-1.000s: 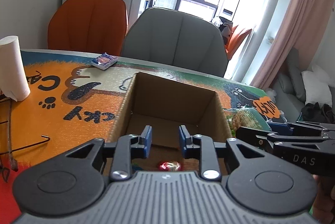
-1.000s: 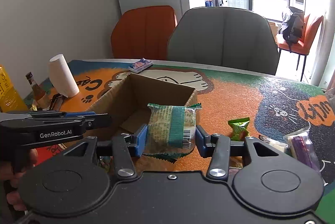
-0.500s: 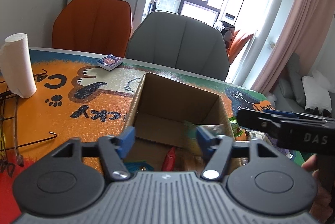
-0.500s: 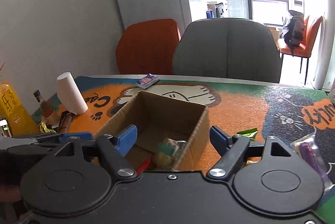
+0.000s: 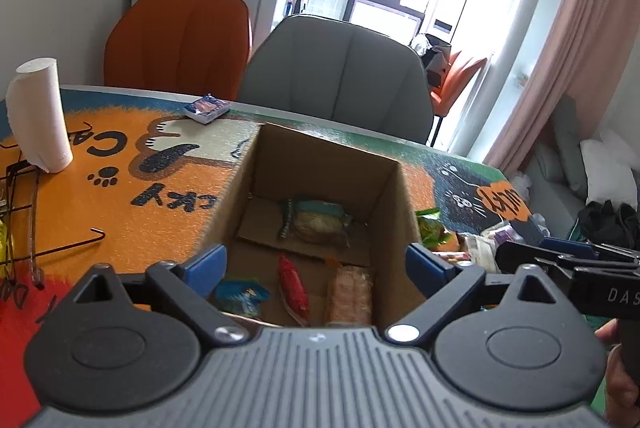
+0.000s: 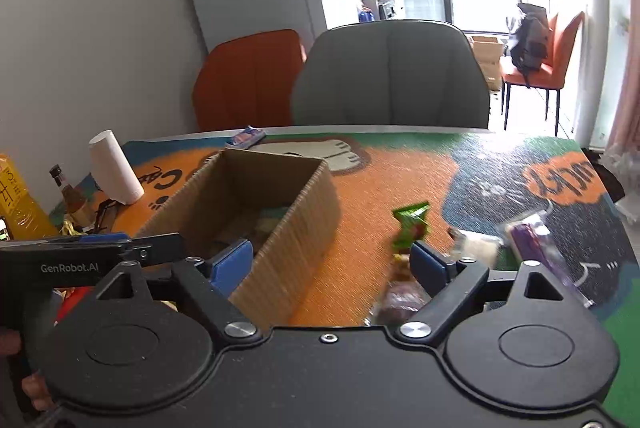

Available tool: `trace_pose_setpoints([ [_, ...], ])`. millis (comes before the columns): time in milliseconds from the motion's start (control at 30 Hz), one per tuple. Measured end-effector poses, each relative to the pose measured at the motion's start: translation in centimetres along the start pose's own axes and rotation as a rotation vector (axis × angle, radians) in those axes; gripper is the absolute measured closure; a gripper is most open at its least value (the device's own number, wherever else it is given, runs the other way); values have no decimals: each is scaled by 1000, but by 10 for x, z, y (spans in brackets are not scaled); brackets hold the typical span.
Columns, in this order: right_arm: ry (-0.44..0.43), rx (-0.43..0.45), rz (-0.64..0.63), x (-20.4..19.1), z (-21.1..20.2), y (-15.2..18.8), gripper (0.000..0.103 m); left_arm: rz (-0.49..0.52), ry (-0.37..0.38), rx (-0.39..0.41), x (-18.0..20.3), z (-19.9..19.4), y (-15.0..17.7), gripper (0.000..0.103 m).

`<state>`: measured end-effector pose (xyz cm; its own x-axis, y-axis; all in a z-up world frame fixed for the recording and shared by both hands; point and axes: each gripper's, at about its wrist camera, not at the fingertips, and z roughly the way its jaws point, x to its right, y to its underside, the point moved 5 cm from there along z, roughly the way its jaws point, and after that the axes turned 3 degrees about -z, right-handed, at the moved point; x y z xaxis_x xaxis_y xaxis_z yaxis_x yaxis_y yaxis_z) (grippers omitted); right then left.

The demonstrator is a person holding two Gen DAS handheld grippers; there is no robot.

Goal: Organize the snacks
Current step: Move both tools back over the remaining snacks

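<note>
An open cardboard box stands on the cartoon cat mat. Inside lie a green biscuit packet, a red packet, a beige packet and a blue packet. My left gripper hovers over the box's near end, its jaws opening wide with nothing between them. My right gripper sits just right of the box, jaws opening and empty. Loose snacks lie ahead of it: a small green packet, a white one, a purple one and a dark one.
A paper roll, spectacles and bottles crowd the table's left side. A small blue pack lies near the far edge. A grey chair and an orange chair stand behind the table.
The right gripper let go of the green biscuit packet, which now lies in the box, and swung right. The left jaws spread wide and a red packet dropped into the box.
</note>
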<state>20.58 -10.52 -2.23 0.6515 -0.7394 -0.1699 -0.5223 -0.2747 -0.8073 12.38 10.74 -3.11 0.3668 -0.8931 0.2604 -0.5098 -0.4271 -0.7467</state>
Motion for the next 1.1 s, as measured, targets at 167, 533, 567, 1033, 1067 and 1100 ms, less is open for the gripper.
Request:
trace_pose_setpoints([
  [167, 23, -5, 21, 15, -13, 11, 9, 20, 14, 4, 15, -4, 7, 0],
  [533, 59, 28, 63, 50, -49, 28, 0, 32, 64, -18, 44, -9, 23, 0],
  [567, 65, 28, 70, 54, -51, 30, 0, 35, 69, -19, 47, -9, 25, 0],
  [1033, 140, 23, 132, 101, -80, 57, 0, 88, 106, -27, 93, -9, 48, 0],
  [1067, 143, 23, 128, 103, -82, 59, 0, 96, 105, -31, 97, -8, 50, 0],
  [1100, 147, 23, 124, 105, -83, 61, 0, 100, 108, -37, 100, -8, 52, 0],
])
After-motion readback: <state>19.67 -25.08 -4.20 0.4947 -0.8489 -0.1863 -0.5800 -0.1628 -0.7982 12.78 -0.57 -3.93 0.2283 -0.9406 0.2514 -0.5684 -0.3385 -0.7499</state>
